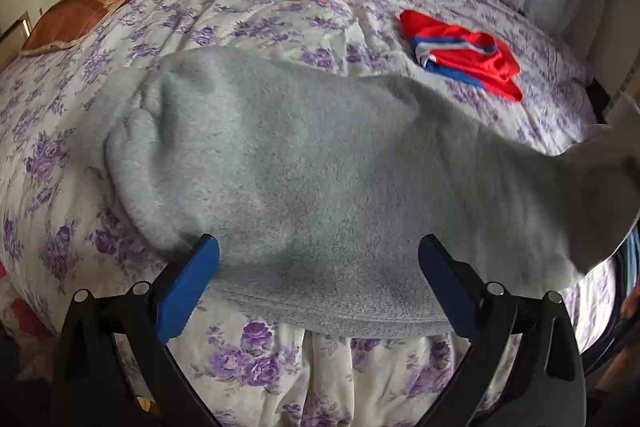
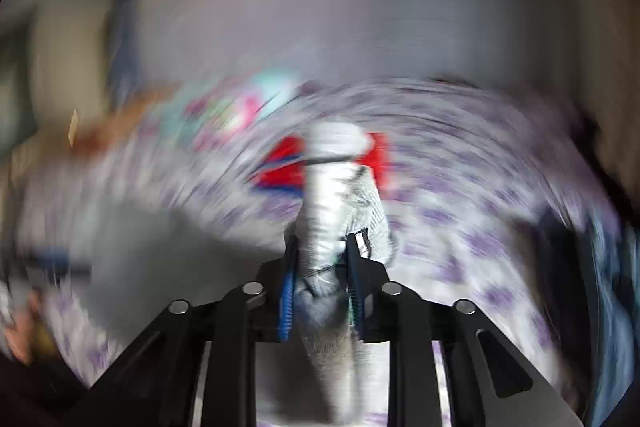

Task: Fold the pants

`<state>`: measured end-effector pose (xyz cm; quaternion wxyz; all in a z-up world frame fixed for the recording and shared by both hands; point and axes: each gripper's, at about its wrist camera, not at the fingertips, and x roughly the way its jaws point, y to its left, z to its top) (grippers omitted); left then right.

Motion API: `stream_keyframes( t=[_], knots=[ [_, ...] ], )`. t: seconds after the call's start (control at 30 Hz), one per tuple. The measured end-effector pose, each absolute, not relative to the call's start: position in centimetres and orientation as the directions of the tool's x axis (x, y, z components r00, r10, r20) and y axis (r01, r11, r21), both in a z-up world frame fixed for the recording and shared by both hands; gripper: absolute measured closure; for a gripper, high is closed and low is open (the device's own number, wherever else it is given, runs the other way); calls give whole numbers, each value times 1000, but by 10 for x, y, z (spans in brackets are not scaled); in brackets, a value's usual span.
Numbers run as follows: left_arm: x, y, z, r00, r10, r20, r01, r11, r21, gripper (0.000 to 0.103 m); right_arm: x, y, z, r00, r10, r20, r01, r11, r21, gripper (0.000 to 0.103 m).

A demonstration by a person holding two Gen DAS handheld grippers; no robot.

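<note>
The grey pants (image 1: 304, 163) lie spread on the bed (image 1: 248, 27). The left gripper (image 1: 319, 263) hovers over the near hem, jaws spread wide, holding nothing. The right gripper (image 2: 322, 251), at about 3 o'clock, pinches one pants end (image 2: 332, 211). I judge a fold is under way; next, the left must grasp the hem.

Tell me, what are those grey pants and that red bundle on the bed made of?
The grey pants look like soft fleece or brushed cotton knit: a matte, fuzzy nap, with fine ribbing along the near edge. The red garment looks like a thin synthetic, perhaps polyester: smooth, slightly shiny, with crisp creases and blue and white trim. Both are guesses from surface look alone.
</note>
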<state>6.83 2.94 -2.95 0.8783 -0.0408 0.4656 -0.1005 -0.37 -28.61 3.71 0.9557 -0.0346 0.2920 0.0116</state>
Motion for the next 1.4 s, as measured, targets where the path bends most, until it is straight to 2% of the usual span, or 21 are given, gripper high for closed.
stream_keyframes(
  t=[0.03, 0.07, 0.1, 0.13, 0.17, 0.2, 0.3, 0.33, 0.4, 0.47, 0.57, 0.67, 0.73, 0.87, 0.97, 1.03, 1.13, 1.2, 1.27, 1.33, 1.4],
  knots=[
    [68, 31, -29, 547, -219, -808, 136, 976, -172, 6, 8, -266, 27, 803, 39, -594, -98, 993, -69, 57],
    [67, 34, -29, 546, -224, -807, 133, 974, -181, 6, 18, -246, 8, 757, 86, -648, -168, 984, -65, 36],
    [66, 36, -30, 545, -230, -807, 133, 973, -188, 6, 27, -228, -12, 696, 126, -707, -237, 970, -60, 32],
    [65, 38, -30, 543, -233, -807, 133, 972, -192, 6, 34, -211, -40, 616, 166, -770, -307, 951, -41, 30],
    [64, 39, -29, 542, -236, -806, 135, 972, -194, 6, 29, -207, -46, 626, 160, -763, -314, 947, -59, 30],
    [62, 41, -29, 545, -241, -803, 141, 971, -195, 6, 20, -208, -39, 657, 186, -731, -330, 942, -57, 31],
    [60, 42, -30, 543, -240, -805, 159, 970, -182, 6, 2, -232, -5, 671, 336, -661, -357, 928, 109, 31],
    [60, 42, -30, 542, -240, -805, 163, 970, -180, 6, -10, -243, 12, 710, 328, -623, -342, 934, 101, 31],
    [61, 40, -30, 545, -237, -804, 166, 971, -174, 6, -11, -249, 26, 755, 235, -612, -298, 955, -1, 32],
    [62, 40, -31, 548, -238, -802, 162, 971, -177, 6, -6, -250, 21, 755, 130, -643, -273, 953, -129, 38],
    [62, 40, -34, 548, -237, -802, 154, 971, -182, 5, 15, -241, -7, 700, 54, -713, -293, 931, -217, 52],
    [61, 41, -34, 545, -243, -802, 157, 970, -187, 5, 31, -236, -33, 662, -41, -749, -282, 911, -300, 59],
    [61, 43, -33, 541, -254, -802, 158, 967, -199, 5, 29, -244, -29, 651, -22, -759, -253, 936, -244, 90],
    [62, 44, -34, 538, -260, -802, 160, 965, -206, 5, 20, -277, 11, 714, 128, -688, -205, 978, -30, 91],
    [63, 42, -34, 540, -252, -803, 159, 967, -197, 5, 13, -276, 40, 746, 251, -617, -259, 963, 79, 91],
    [63, 43, -34, 539, -255, -803, 154, 967, -204, 5, 16, -256, 37, 721, 302, -624, -326, 942, 79, 91],
    [63, 44, -35, 536, -257, -804, 154, 966, -206, 5, 30, -215, -8, 627, 279, -727, -402, 916, 4, 90],
    [63, 45, -34, 533, -262, -804, 155, 965, -211, 5, 38, -204, -43, 585, 229, -778, -403, 915, -33, 88],
    [61, 46, -33, 534, -262, -804, 157, 965, -210, 5, 34, -205, -46, 617, 230, -753, -394, 918, -42, 88],
    [61, 46, -34, 533, -263, -804, 157, 965, -211, 5, 31, -208, -35, 631, 240, -738, -382, 924, -27, 81],
    [61, 45, -34, 532, -260, -806, 156, 966, -208, 5, 27, -209, -31, 646, 246, -723, -397, 917, -43, 52]
  ],
)
